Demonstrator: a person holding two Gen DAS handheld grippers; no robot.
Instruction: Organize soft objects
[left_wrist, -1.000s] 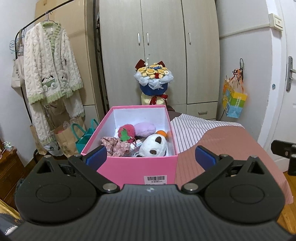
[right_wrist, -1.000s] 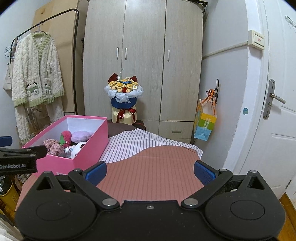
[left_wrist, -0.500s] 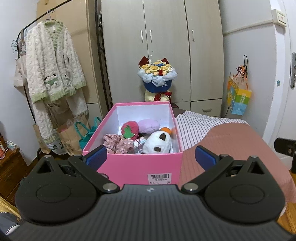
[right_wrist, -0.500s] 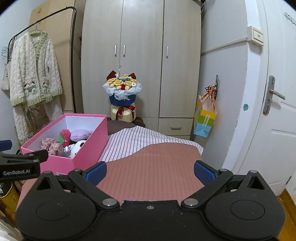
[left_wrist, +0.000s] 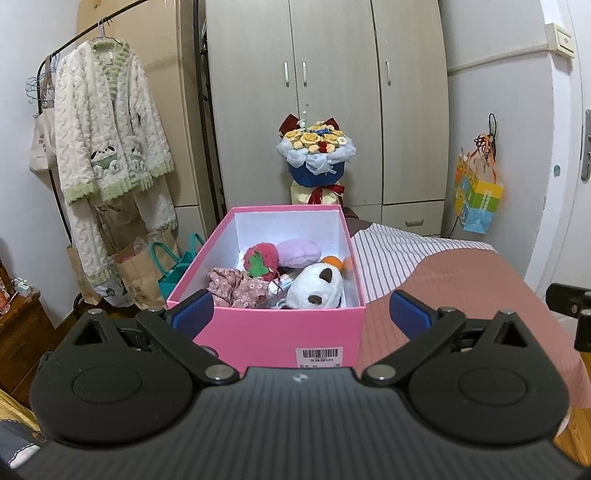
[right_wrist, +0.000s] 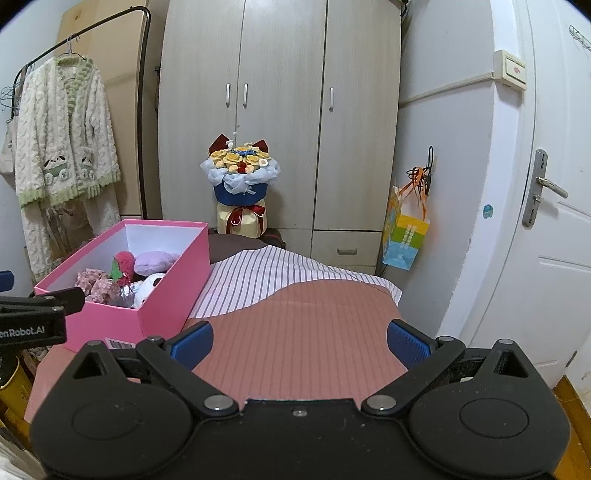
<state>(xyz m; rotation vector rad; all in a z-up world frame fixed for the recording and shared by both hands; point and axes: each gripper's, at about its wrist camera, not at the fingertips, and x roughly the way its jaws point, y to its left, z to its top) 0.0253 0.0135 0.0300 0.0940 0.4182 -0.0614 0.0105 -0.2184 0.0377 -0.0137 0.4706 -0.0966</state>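
A pink box (left_wrist: 280, 332) stands on the bed and also shows in the right wrist view (right_wrist: 173, 273). Inside lie a white plush (left_wrist: 314, 288), a red strawberry plush (left_wrist: 260, 258), a purple plush (left_wrist: 297, 251) and a floral cloth (left_wrist: 236, 288). My left gripper (left_wrist: 301, 315) is open and empty, just in front of the box's near wall. My right gripper (right_wrist: 299, 341) is open and empty above the pink bedcover (right_wrist: 306, 325), to the right of the box.
A striped sheet (right_wrist: 269, 273) lies beyond the bedcover. A flower bouquet (right_wrist: 240, 184) stands by the wardrobe (right_wrist: 280, 110). A fluffy cardigan (left_wrist: 110, 133) hangs on a rack at left, with paper bags (left_wrist: 147, 266) below. A door (right_wrist: 554, 221) is at right.
Both grippers have drawn slightly back and risen a little; the box sits lower in both views. Both stay open and empty.
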